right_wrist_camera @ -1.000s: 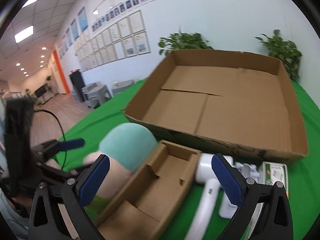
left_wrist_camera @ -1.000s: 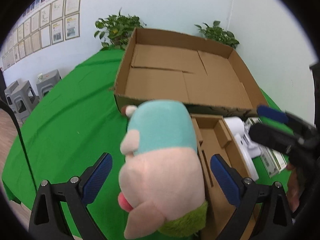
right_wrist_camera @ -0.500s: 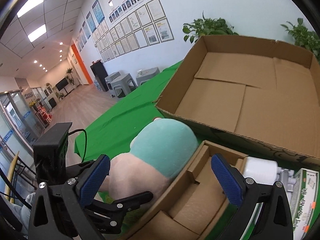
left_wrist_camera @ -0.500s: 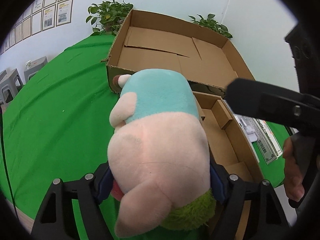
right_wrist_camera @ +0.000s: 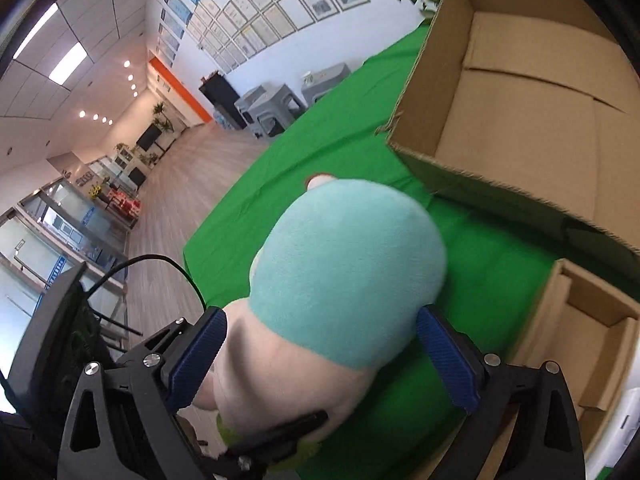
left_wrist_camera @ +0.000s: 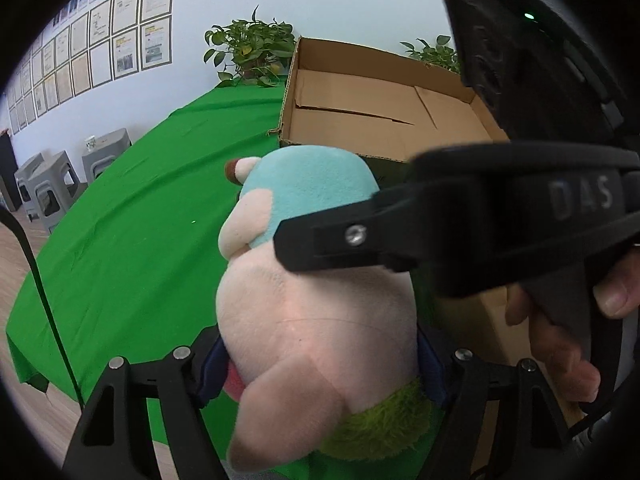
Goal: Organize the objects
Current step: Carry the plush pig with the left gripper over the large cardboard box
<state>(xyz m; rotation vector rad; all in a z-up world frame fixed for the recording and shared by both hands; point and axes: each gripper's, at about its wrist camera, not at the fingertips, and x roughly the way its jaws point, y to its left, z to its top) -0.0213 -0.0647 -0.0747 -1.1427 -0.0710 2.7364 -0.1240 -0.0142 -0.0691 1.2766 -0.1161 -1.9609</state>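
A plush toy [left_wrist_camera: 312,300], pink with a teal body and a green fuzzy collar, is clamped at its pink end by my left gripper [left_wrist_camera: 316,372] above the green table. In the right wrist view the toy's [right_wrist_camera: 344,272] teal body sits between the blue pads [right_wrist_camera: 196,356] of my right gripper [right_wrist_camera: 320,360]; the pads touch or nearly touch its sides. The right gripper's black body [left_wrist_camera: 480,232] crosses the left wrist view over the toy. A large open cardboard box [left_wrist_camera: 384,116] stands behind, empty inside.
A small open cardboard carton [right_wrist_camera: 588,332] lies to the toy's right on the green tablecloth [left_wrist_camera: 132,220]. The big box [right_wrist_camera: 532,120] is beyond it. Potted plants [left_wrist_camera: 248,52] stand at the wall. Grey stools [left_wrist_camera: 52,188] and the table's edge are at the left.
The left gripper closed on the plush toy and raised it. The right gripper swung left from over the small carton and now straddles the toy's teal body.
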